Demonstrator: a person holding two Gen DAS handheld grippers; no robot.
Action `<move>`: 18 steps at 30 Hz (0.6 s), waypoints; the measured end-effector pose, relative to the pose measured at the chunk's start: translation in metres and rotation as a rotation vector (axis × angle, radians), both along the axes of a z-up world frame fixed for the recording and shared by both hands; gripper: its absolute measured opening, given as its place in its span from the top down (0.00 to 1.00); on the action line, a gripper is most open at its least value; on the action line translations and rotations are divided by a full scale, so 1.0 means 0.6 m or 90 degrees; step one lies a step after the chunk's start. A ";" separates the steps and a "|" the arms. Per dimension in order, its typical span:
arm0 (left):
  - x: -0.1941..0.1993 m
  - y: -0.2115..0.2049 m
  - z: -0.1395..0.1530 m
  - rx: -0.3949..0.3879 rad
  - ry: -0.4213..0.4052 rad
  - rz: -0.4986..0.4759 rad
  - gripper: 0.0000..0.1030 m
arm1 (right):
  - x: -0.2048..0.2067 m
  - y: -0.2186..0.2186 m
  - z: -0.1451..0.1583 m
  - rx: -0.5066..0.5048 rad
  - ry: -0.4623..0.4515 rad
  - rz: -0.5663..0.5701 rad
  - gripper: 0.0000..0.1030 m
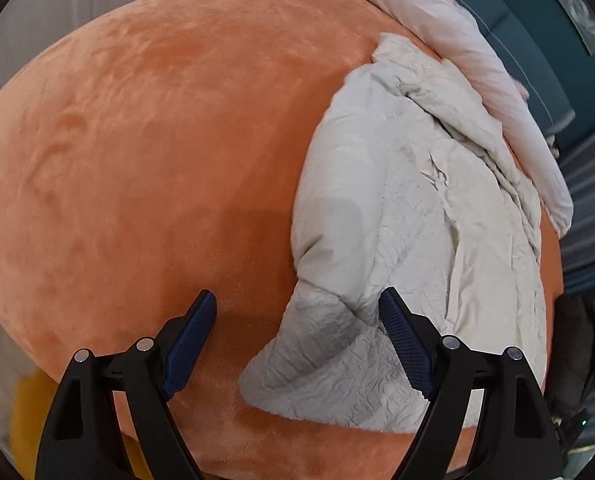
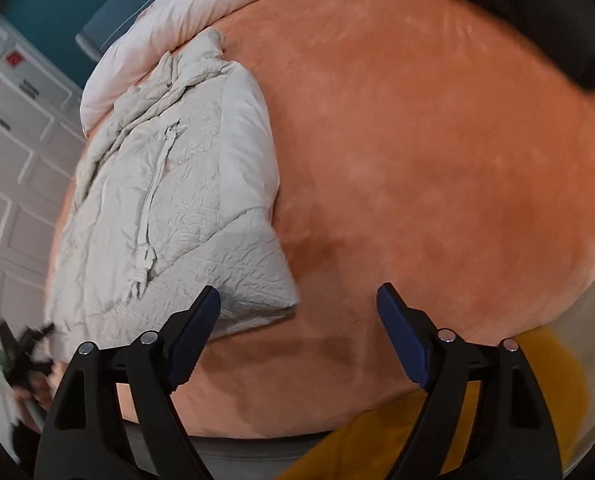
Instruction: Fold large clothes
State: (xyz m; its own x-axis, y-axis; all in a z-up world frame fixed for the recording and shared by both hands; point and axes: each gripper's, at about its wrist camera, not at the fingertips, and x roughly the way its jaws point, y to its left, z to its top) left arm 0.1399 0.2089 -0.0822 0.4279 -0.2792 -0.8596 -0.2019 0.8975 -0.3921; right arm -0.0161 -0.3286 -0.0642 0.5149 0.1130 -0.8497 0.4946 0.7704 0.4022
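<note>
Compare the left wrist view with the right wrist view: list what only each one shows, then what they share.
Only the left wrist view: the left claw, open over the jacket's near corner, and a dark bag at the right edge.

Only the right wrist view: the right claw, open above bare blanket beside the jacket; the jacket's zipper; white panelled doors; a yellow cloth at the bottom.

Both: the pale grey jacket lying on the orange blanket, with a white pillow behind it.

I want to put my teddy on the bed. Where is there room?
The big bare stretch of orange blanket beside the grey jacket is free. It's crowded by the pale duvet bunched at the bed's far edge, touching the jacket.
</note>
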 end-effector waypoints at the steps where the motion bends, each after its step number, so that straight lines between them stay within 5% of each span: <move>1: 0.000 -0.002 0.001 0.002 -0.005 0.001 0.22 | 0.006 -0.001 -0.008 0.025 -0.009 -0.010 0.23; 6: 0.004 -0.026 0.006 -0.014 -0.002 -0.020 0.31 | 0.034 0.012 -0.014 0.091 -0.041 -0.034 0.21; 8: 0.007 -0.039 0.010 -0.007 -0.001 -0.037 0.40 | 0.052 0.020 -0.017 0.100 -0.036 -0.032 0.32; 13: 0.000 -0.057 0.034 0.005 -0.025 -0.072 0.87 | 0.054 0.031 -0.005 0.095 -0.037 -0.025 0.80; 18: -0.029 -0.061 0.091 0.002 -0.075 -0.104 0.95 | 0.039 0.052 0.063 0.047 -0.070 0.035 0.88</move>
State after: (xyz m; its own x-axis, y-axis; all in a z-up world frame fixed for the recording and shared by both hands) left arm 0.1227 0.1724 -0.0277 0.4749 -0.3505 -0.8072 -0.0068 0.9158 -0.4016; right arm 0.0071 -0.2977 -0.0261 0.5956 0.2030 -0.7772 0.4028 0.7616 0.5076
